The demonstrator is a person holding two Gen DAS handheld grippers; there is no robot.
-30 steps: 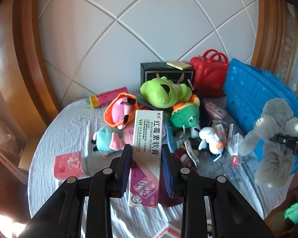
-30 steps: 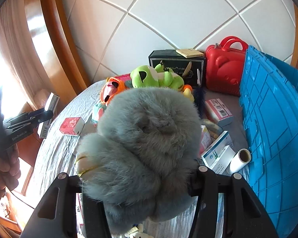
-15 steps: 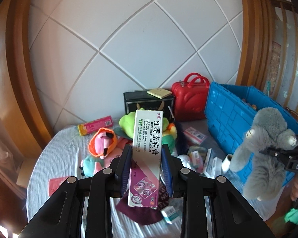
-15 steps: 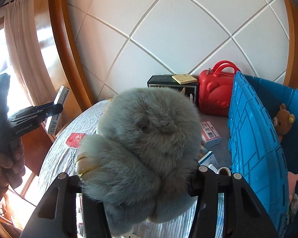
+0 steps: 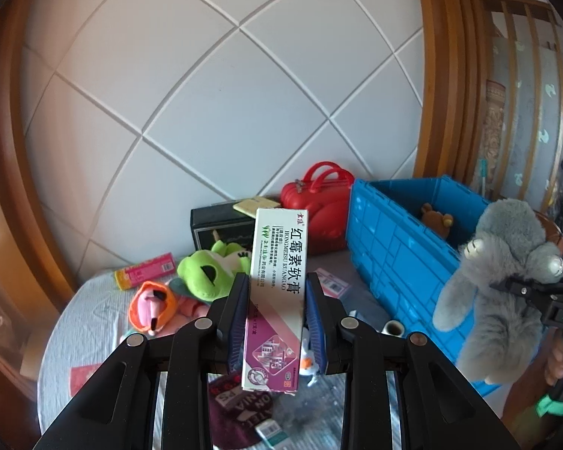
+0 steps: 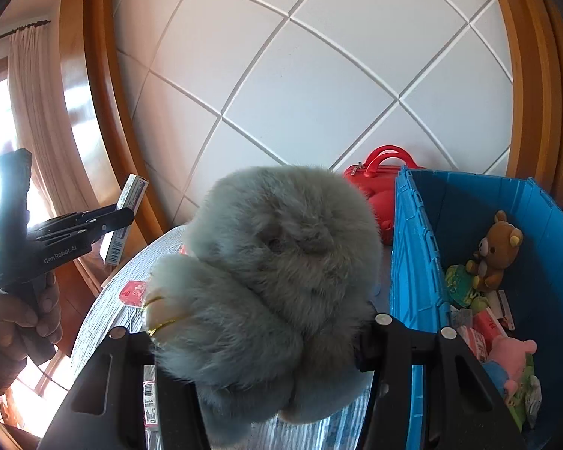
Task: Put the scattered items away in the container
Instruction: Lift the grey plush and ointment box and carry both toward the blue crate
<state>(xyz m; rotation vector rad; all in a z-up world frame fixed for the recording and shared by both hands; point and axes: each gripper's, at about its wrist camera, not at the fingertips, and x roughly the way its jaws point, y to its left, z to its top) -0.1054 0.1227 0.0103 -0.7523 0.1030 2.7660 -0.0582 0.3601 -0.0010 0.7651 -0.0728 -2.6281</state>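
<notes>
My left gripper (image 5: 277, 300) is shut on a long white-and-purple ointment box (image 5: 277, 292), held upright high above the table; it also shows in the right wrist view (image 6: 125, 221). My right gripper (image 6: 266, 341) is shut on a grey furry plush toy (image 6: 277, 285), which hides the jaws; the plush also shows in the left wrist view (image 5: 503, 300), beside the blue crate. The blue crate (image 5: 394, 262) stands at the right and holds a brown bear (image 6: 495, 251), a pink plush (image 6: 510, 356) and small boxes.
On the round cloth-covered table (image 5: 94, 322) lie a green frog plush (image 5: 206, 270), an orange-pink plush (image 5: 152, 303), a pink box (image 5: 144, 272), a tape roll (image 5: 394, 328) and small packets. A red toy case (image 5: 315, 202) and a black box (image 5: 217, 225) stand at the back wall.
Both grippers have risen with their loads. The table items now sit lower in view, and the crate's inside shows in both views.
</notes>
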